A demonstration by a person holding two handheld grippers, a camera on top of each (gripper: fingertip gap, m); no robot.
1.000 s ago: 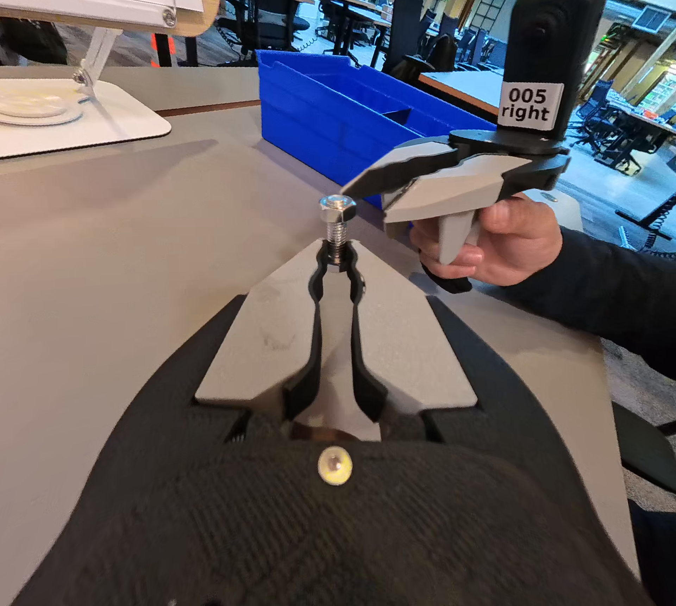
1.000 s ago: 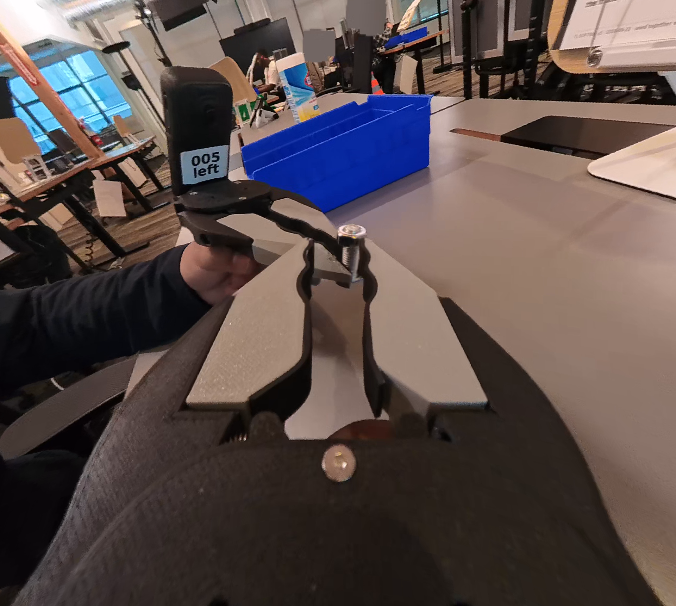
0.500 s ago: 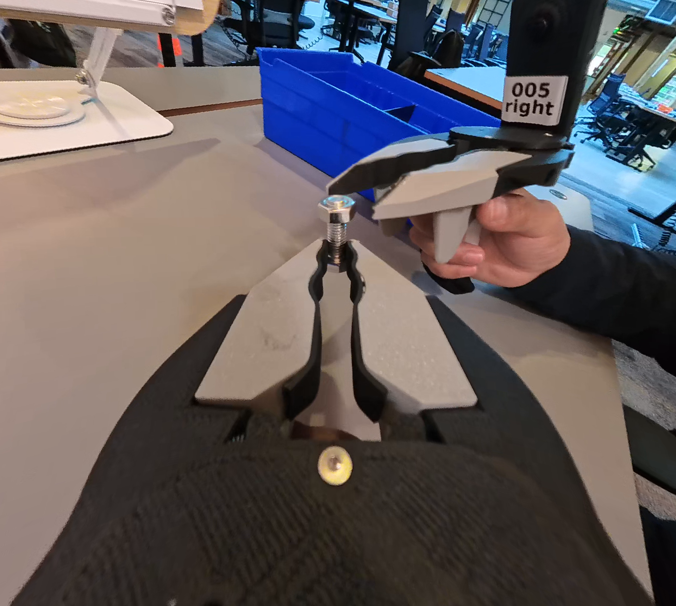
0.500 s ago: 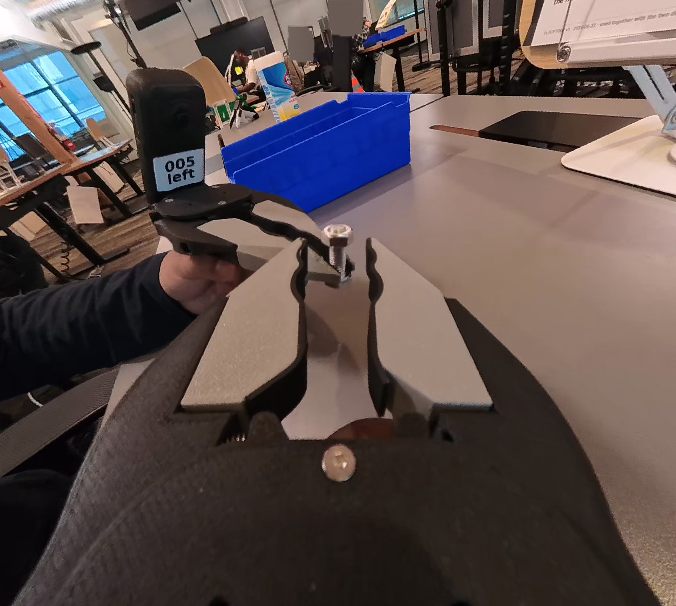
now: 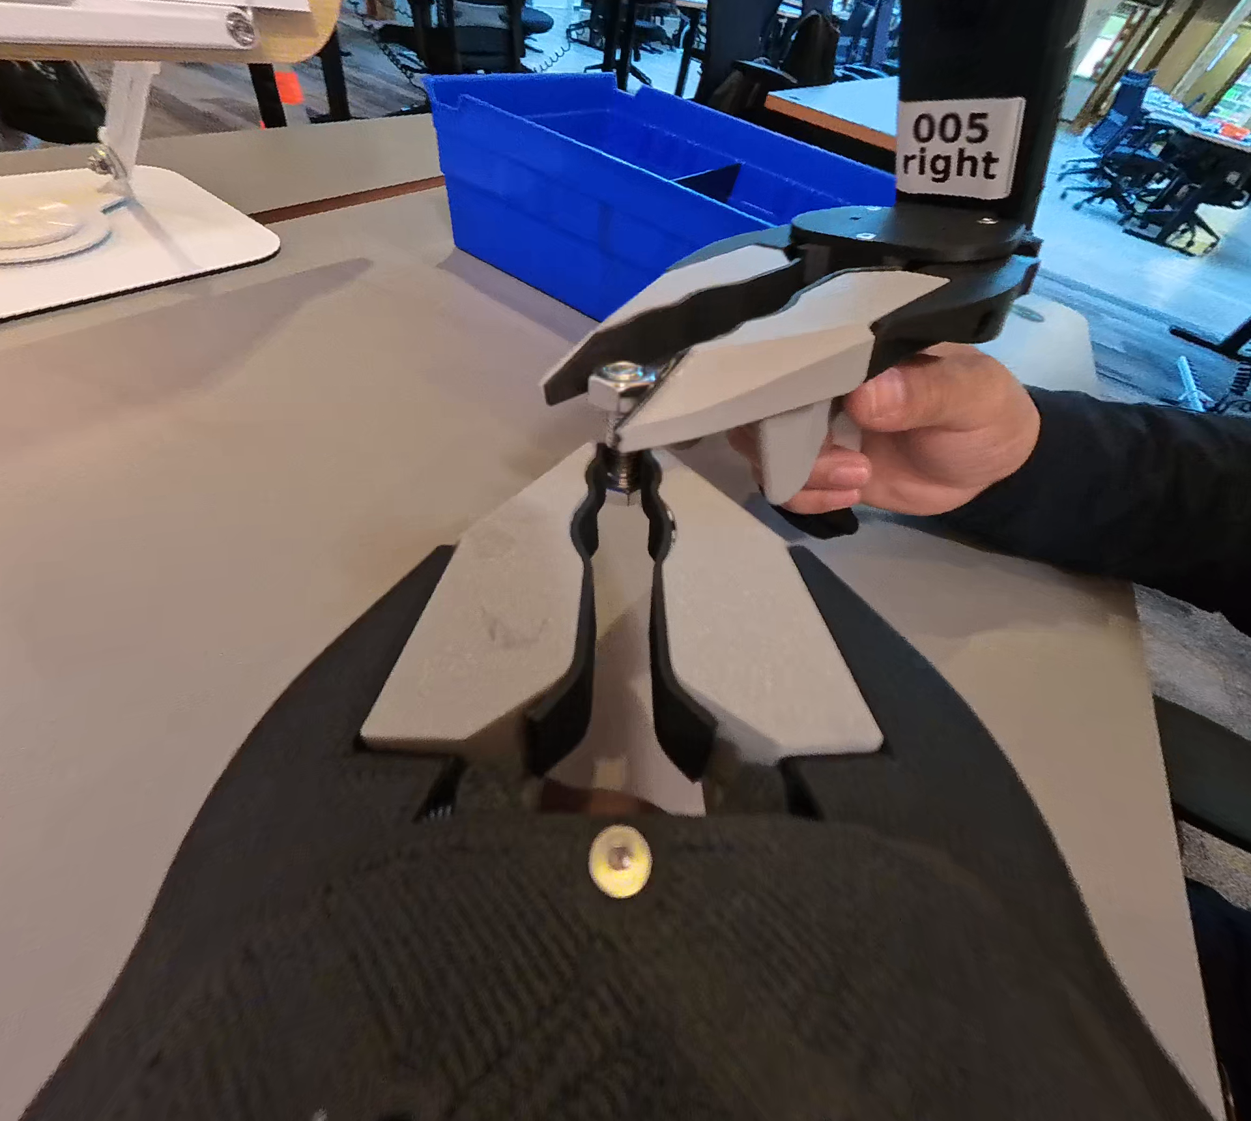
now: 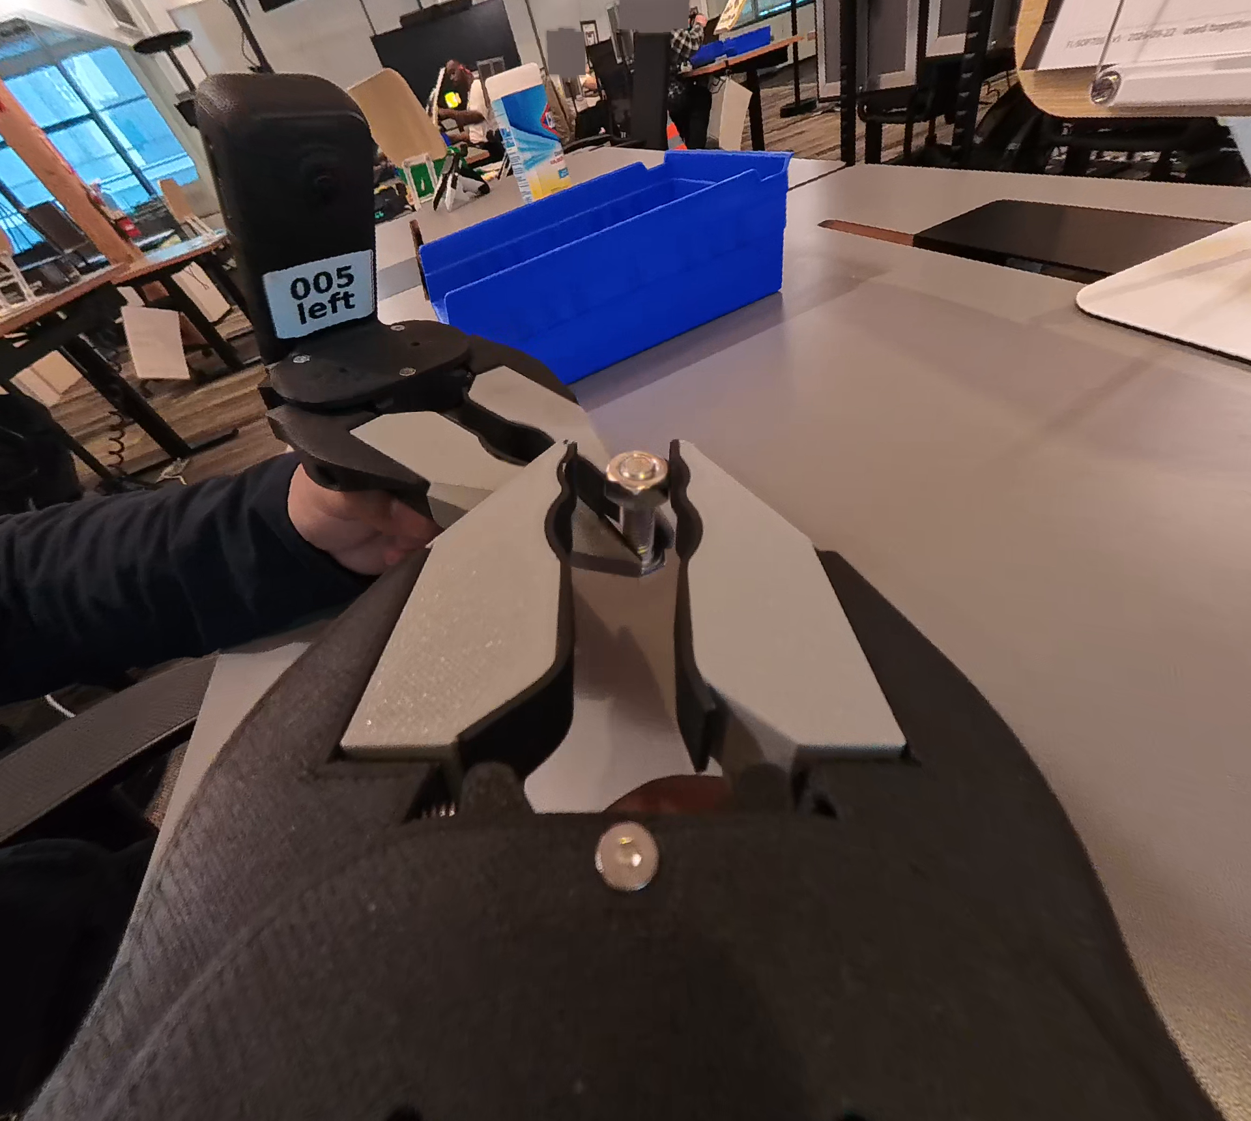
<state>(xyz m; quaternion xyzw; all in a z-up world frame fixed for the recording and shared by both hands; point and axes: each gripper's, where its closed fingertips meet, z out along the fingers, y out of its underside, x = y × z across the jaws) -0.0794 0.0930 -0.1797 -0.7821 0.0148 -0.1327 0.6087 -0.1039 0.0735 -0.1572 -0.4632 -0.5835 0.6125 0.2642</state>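
A silver hex-head bolt [image 5: 619, 382] stands upright above the grey table [image 5: 271, 445]. My left gripper [image 5: 621, 482] is shut on its threaded shank, just below the head. My right gripper [image 6: 621, 465] is open, with one finger on each side of the bolt's head [image 6: 636, 472]. A gap still shows beside the head. In the left wrist view the right gripper [image 5: 599, 391] comes in from the right, held by a hand [image 5: 934, 432], with its fingers [image 5: 738, 371] level with the head. The left gripper's fingers [image 6: 596, 547] show under the head in the right wrist view.
A blue plastic bin [image 5: 609, 208] stands on the table behind the grippers; it also shows in the right wrist view [image 6: 609, 289]. A white stand base [image 5: 135, 235] with a sheet holder sits at the far left. A wipes canister [image 6: 531, 140] stands beyond the bin. Left and right tips are no more than a few centimetres apart.
My right gripper has moved in towards the bolt, and its open fingers now straddle the bolt's head. My left gripper has kept the bolt upright and nearly still.
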